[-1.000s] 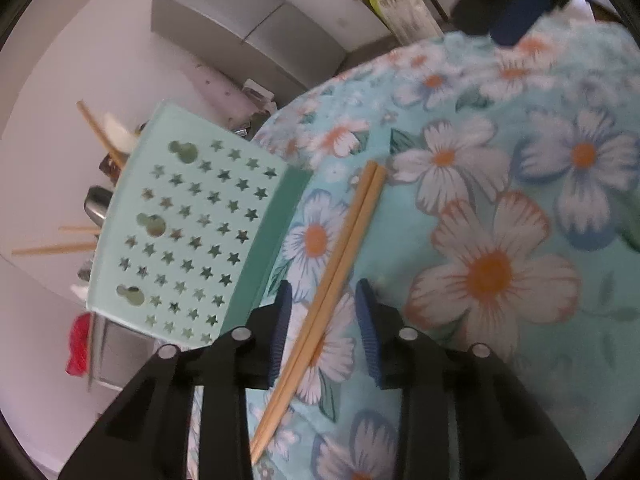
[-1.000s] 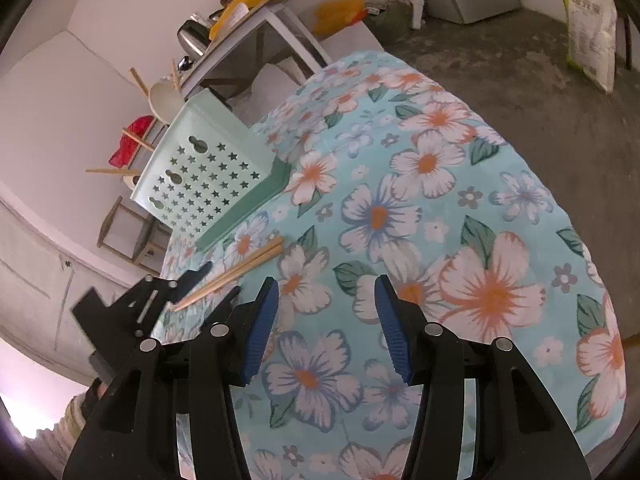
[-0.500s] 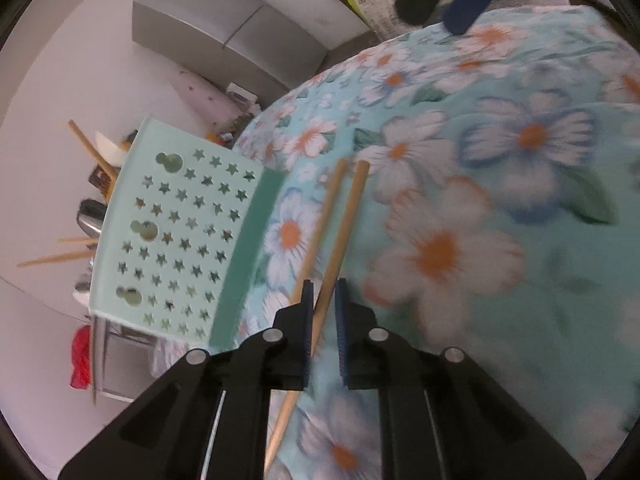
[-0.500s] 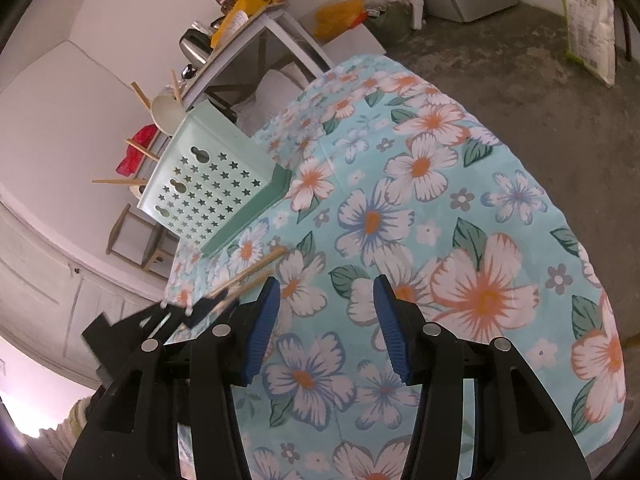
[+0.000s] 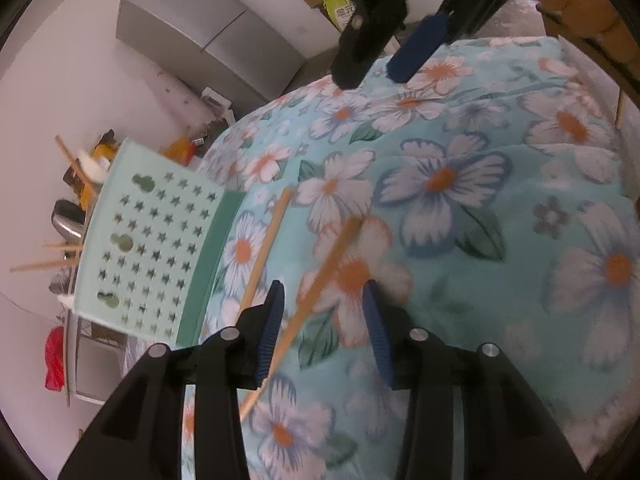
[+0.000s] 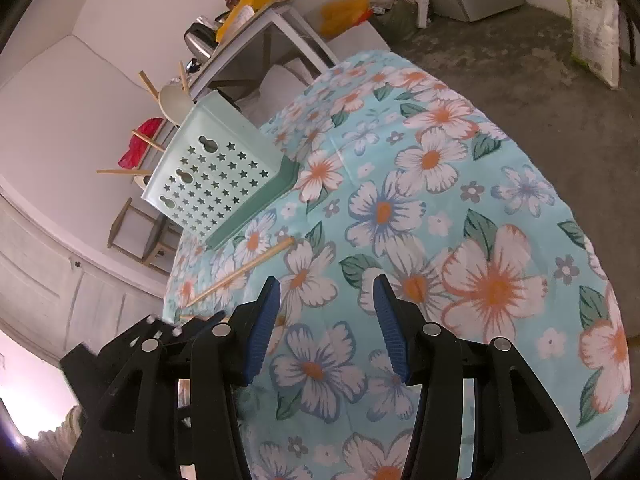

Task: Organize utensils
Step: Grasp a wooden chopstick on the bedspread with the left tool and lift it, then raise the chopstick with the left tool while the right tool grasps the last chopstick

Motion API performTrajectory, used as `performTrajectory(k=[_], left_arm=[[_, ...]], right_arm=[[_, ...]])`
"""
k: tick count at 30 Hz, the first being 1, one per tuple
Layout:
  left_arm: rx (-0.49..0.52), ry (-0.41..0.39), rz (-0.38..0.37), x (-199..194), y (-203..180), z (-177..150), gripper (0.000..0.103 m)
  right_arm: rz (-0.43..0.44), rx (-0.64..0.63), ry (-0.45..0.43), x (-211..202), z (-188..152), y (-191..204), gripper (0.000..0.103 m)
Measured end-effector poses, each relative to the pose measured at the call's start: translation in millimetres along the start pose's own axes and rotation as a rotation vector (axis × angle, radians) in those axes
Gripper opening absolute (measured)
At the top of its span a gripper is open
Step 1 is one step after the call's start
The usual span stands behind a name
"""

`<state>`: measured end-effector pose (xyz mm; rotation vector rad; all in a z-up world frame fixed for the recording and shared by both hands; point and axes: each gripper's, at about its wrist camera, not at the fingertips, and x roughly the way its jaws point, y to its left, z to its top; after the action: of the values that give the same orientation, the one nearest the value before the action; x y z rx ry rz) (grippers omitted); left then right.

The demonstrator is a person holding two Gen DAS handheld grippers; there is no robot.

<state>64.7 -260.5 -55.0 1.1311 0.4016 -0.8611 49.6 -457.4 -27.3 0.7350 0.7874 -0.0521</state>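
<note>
Two wooden chopsticks lie apart on the floral tablecloth [image 5: 460, 240]. One chopstick [image 5: 266, 248] rests beside the mint green basket [image 5: 156, 248]. The other chopstick [image 5: 320, 284], blurred, slants between the jaws of my left gripper [image 5: 322, 320]. Those jaws are opening and the pads do not press on it. My right gripper [image 6: 326, 320] is open over the cloth with nothing between its fingers. It also shows at the top of the left wrist view as the right gripper [image 5: 384, 68]. The basket [image 6: 216, 184] has star holes and holds several upright chopsticks and a pale spoon [image 6: 172, 100].
A silver fridge [image 5: 208, 44] stands against the wall behind the table. A side table with a kettle [image 6: 200, 42] and clutter is past the basket. A printed bag [image 6: 592, 24] leans on the concrete floor. The cloth drops off at the table's rounded edge [image 6: 560, 208].
The left jaws closed on one chopstick, then opened again. The pair has split, and one stick has swung right between the jaws. The right gripper has stayed put.
</note>
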Motion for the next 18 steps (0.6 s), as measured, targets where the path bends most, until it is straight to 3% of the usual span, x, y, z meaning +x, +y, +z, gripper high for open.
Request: performTrajectory(k=[3, 4, 6, 7, 11, 18], left_arm=[[-0.013, -0.004, -0.007, 10, 3, 7, 0.038], [-0.012, -0.006, -0.009, 12, 3, 8, 0.035], [-0.019, -0.002, -0.037, 17, 3, 10, 0.015], [-0.02, -0.004, -0.033, 17, 2, 11, 0.015], [-0.034, -0.036, 0.064, 12, 8, 13, 0.013], [-0.178, -0.125, 0.262, -40, 54, 8, 0.008]], right_arm=[[-0.009, 0.003, -0.009, -6, -1, 0, 0.048], [-0.013, 0.005, -0.014, -8, -2, 0, 0.048], [-0.019, 0.01, -0.019, -10, -2, -1, 0.048], [-0.021, 0.012, -0.02, -11, -2, -1, 0.048], [-0.021, 0.018, -0.025, -14, -2, 0, 0.048], [0.031, 0.065, -0.005, 3, 0, 10, 0.048]])
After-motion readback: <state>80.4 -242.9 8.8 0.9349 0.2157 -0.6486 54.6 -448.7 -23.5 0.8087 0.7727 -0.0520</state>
